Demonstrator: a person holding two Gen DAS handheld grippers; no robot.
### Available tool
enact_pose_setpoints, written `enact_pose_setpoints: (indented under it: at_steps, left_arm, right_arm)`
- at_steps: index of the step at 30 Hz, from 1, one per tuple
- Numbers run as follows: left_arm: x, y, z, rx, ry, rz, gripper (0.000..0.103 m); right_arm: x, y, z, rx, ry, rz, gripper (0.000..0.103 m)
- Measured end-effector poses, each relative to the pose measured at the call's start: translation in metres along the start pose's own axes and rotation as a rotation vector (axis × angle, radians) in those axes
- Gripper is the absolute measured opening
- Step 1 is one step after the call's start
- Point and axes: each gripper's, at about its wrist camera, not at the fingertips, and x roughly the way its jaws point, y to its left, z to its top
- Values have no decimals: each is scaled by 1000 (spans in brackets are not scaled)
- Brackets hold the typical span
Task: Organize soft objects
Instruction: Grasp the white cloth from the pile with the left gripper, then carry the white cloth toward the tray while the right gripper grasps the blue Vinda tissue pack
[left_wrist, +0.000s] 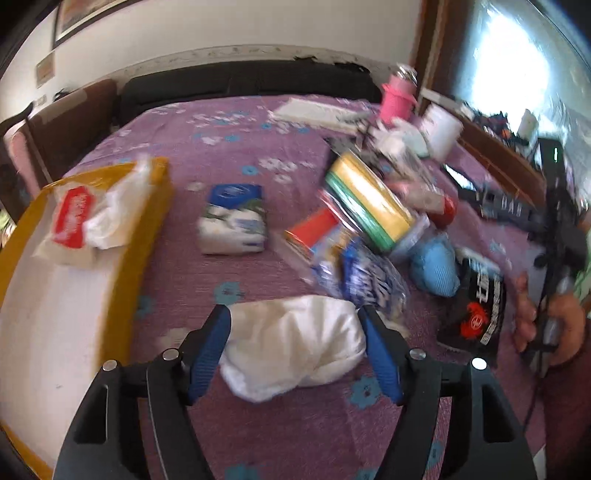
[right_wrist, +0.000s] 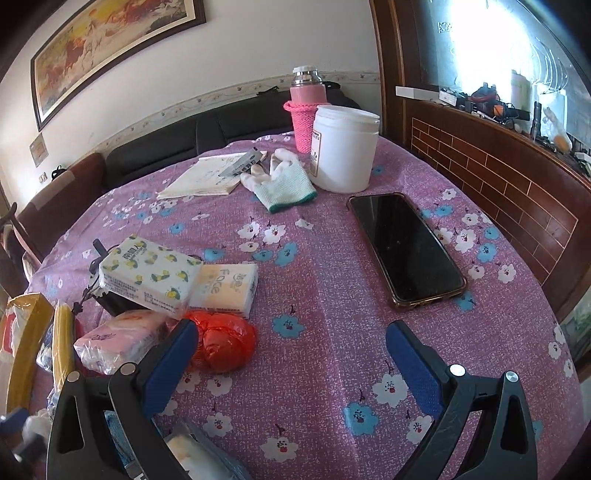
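A crumpled white soft bundle (left_wrist: 295, 350) lies on the purple flowered cloth (left_wrist: 221, 158). It sits between the blue pads of my left gripper (left_wrist: 293, 317), whose jaws stand open at either side of it. To the left is a yellow box (left_wrist: 22, 236) with a white inside and a red-and-white packet (left_wrist: 74, 221) in it. A blue-and-white tissue pack (left_wrist: 232, 225) lies farther out. My right gripper (right_wrist: 291, 328) is open over bare cloth. A red crinkled bag (right_wrist: 221, 343) lies beside its left finger, with a lemon-print tissue pack (right_wrist: 147, 277), a cream pack (right_wrist: 225, 288) and a pink pack (right_wrist: 118, 339) close by.
A pile with a yellow-green sponge pack (left_wrist: 369, 206), a blue soft lump (left_wrist: 436, 266) and a black packet (left_wrist: 476, 310) lies right of the left gripper. Farther back are a phone (right_wrist: 406, 247), a knit glove (right_wrist: 284, 181), a white jar (right_wrist: 343, 147) and a pink flask (right_wrist: 306, 110).
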Motion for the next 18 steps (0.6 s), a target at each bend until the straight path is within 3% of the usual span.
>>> enact_pose_setpoints:
  at_steps: [1,3,4,10,11,12,14,15,18]
  left_arm:
    - [7,-6,0,23,28,11,67]
    - [5,-5,0,15,14,-2,22]
    - [6,-4,0,14,23,-7,18]
    - [4,18,-6,-101,13,-99,16]
    - [4,21,-6,-121,13,-115,16]
    - [5,25,-7,-147,15,-134,16]
    - [7,31,-8,-179,18,-155,16]
    - [7,30,-8,-181,18,-154,16]
    - [3,27,-9,-169,5,-136,16]
  right_arm:
    - [0,0,0,2,1,4,102]
    - [0,1,1,-2,3,5,102]
    - [1,2,1,-6,4,4,102]
    - [2,4,1,-15,5,14,102]
    - [3,1,4,12,18,99,102]
    - [4,-7,7,82,50,268,102]
    - [11,-23,7,231,118,498,103]
    - [13,-29,5,271,130,541,103]
    - [5,-29,6,208,96,451,103]
